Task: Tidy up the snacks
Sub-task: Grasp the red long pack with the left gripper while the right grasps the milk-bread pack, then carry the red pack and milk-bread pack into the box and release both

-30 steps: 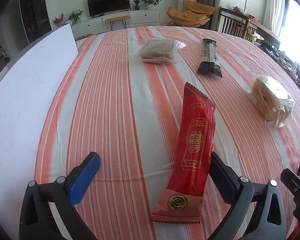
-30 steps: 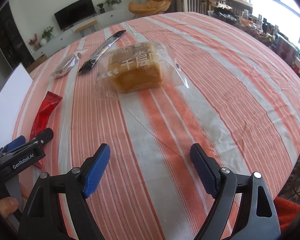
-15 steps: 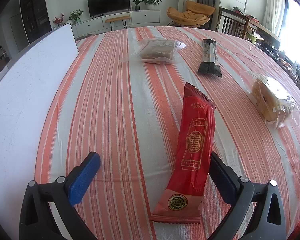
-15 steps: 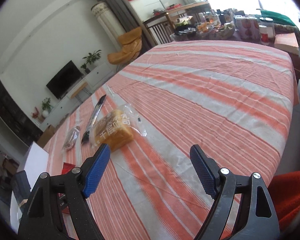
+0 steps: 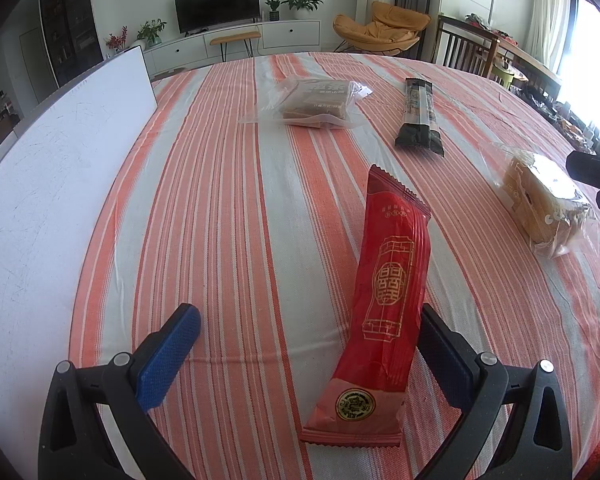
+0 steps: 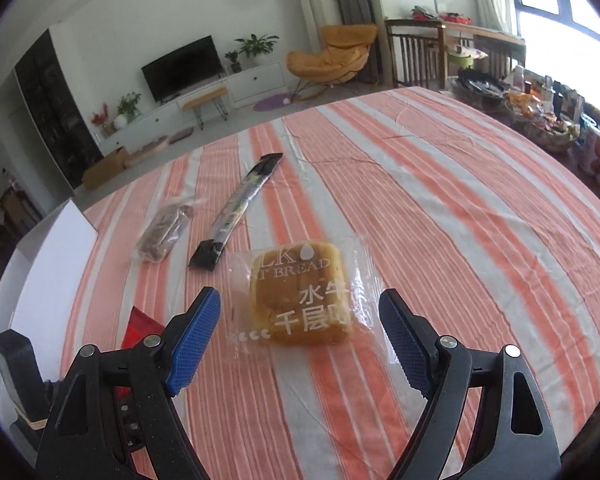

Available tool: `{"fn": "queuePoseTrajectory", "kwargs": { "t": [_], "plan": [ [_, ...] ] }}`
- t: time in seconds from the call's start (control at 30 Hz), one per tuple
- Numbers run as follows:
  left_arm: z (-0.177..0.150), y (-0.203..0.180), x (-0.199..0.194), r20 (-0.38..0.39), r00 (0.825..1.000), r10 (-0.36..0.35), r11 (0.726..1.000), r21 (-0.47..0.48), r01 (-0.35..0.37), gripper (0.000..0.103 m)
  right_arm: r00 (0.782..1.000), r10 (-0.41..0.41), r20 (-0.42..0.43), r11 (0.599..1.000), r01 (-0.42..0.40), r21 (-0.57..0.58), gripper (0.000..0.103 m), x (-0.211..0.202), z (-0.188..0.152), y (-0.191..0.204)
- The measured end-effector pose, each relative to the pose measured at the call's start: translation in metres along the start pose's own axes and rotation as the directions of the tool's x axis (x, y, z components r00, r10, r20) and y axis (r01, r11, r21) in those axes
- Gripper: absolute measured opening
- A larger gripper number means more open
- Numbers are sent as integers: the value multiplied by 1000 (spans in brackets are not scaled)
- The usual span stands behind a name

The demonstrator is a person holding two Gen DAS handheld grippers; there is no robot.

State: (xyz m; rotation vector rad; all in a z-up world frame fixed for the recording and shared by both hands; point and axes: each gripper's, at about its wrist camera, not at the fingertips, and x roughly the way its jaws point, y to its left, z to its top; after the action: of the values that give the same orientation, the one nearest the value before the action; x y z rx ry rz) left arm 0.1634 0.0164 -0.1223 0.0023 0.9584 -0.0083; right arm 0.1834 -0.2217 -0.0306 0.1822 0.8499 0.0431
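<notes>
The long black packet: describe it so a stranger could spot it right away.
Start at the striped tablecloth that covers the table. Past the wrapped bread and to the right of the clear bag of brown snacks lies the long black packet. It is the only dark, thin, stick-shaped wrapper there; the other long one, the red packet, is wider.

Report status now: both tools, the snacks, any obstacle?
Left tool open, red packet between its pads. Right tool open over bread pack. Nothing in the way.
</notes>
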Motion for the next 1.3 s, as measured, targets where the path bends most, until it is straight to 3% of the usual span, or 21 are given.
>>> {"fn": "queuePoseTrajectory", "kwargs": {
  "t": [0.1, 0.17, 0.37, 0.47, 0.53, 0.57, 0.6, 0.7, 0.77, 0.83, 0.87, 0.9, 1.03, 1.13, 1.3],
  "plan": [
    [0, 0, 0, 0, 1000, 0, 1000, 0, 0, 103, 990, -107, -93, 992, 100, -83, 86, 39, -1, 15],
    [0, 0, 0, 0, 1000, 0, 1000, 0, 0, 103, 985, -148, -93, 986, 139, -94, 93, 52, -6, 15],
    [-2, 0, -1, 0, 1000, 2, 1000, 0, -2, 103, 987, -69, -145, 997, 71, 8, 96, 68, -5, -9],
    [-1, 0, -2, 0, 1000, 2, 1000, 0, -2, 103, 984, -92, -151, 994, 81, -75, 96, 71, -8, -3],
    [-1, 0, -1, 0, 1000, 1, 1000, 0, -1, 103, 986, -87, -145, 994, 77, -71, 95, 68, -10, -3],
    [-1, 0, -1, 0, 1000, 0, 1000, 0, 0, 103, 987, -83, -140, 995, 75, -60, 91, 65, -10, -5],
    [-1, 0, -2, 0, 1000, -2, 1000, 0, 2, 103, 991, -58, -122, 998, 54, -35, 79, 59, -11, -7],
    [0, 0, -4, -12, 1000, -19, 1000, 22, 19, 103, 996, -22, -91, 999, 25, 27, 76, 38, -21, -15],
    [1, 1, -7, -29, 999, -34, 998, 48, 35, 96, 999, 23, -50, 998, -20, 53, 76, 16, -35, -18],
    [1, 0, -15, -25, 999, -45, 997, 63, 47, 55, 998, 59, -12, 996, -58, 71, 76, -6, -50, -20],
    [2, -2, -18, -28, 998, -49, 996, 76, 51, 41, 997, 73, 7, 994, -73, 80, 76, -15, -57, -21],
    [3, -3, -19, -37, 998, -55, 995, 85, 58, 19, 996, 85, 26, 992, -87, 89, 76, -22, -64, -22],
    [0, 5, -35, -47, 990, -133, 991, 17, 134, 15, 991, 113, 73, 986, -121, 117, 77, -39, -84, -22],
    [-6, 15, -68, -12, 976, -218, 975, -46, 217, 15, 984, 135, 115, 988, -142, 56, 77, -50, -84, -13],
    [-19, 32, -131, 47, 948, -315, 945, -75, 318, 15, 987, 155, 34, 986, -157, 56, 77, -33, -86, -7]
  ]
}}
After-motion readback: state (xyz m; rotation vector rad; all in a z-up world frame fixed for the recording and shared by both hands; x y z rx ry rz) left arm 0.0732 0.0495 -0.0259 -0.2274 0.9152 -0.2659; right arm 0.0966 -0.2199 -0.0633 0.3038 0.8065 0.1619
